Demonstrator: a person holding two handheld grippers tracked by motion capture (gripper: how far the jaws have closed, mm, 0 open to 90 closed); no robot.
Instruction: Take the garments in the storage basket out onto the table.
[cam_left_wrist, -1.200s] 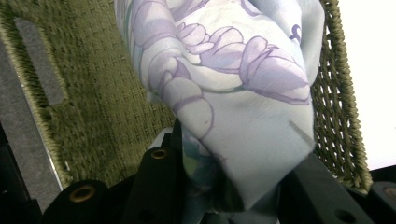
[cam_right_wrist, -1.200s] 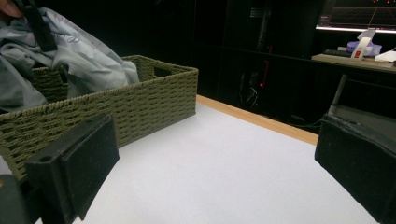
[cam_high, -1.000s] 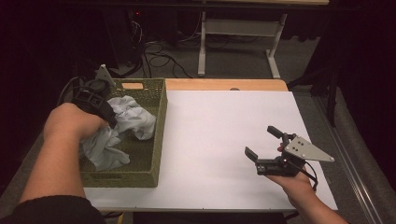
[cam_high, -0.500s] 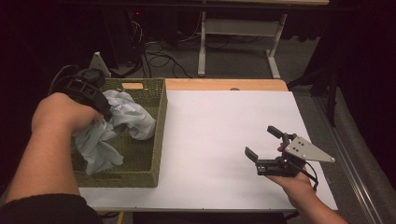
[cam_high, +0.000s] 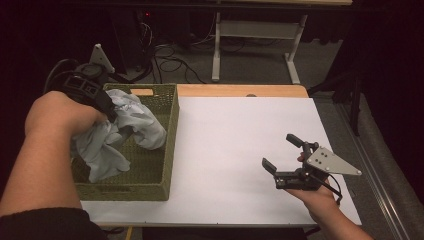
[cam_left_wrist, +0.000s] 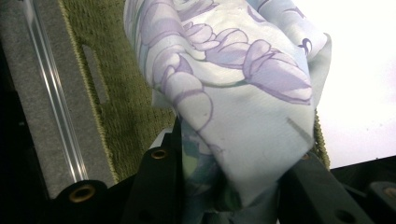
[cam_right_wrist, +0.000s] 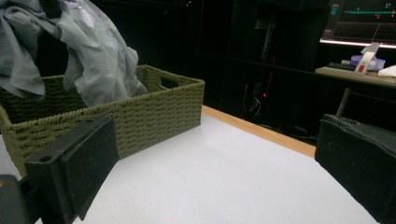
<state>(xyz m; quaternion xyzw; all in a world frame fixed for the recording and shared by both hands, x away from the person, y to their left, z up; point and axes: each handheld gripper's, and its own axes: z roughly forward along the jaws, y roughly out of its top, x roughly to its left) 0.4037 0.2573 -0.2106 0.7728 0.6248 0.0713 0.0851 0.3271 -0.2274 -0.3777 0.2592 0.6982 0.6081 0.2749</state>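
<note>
White table covering (cam_high: 235, 145) is seen under a green woven basket (cam_high: 150, 180) at the near left. A pale cloth (cam_high: 125, 130) is clamped by the left gripper (cam_high: 102, 107) above the basket; its purple print is revealed by the left gripper view. Since a second ago, cloth and gripper have been raised. The right gripper (cam_high: 281, 155) is held wide apart, empty, with bare surface between.

The white table top (cam_high: 235, 145) lies bare from the green woven basket (cam_high: 165, 145) on the left across to the right gripper (cam_high: 285, 155) near the right edge, so passage there is free. The basket's upright walls bar level approach; the pale cloth (cam_high: 125, 130) drapes over its inside.
</note>
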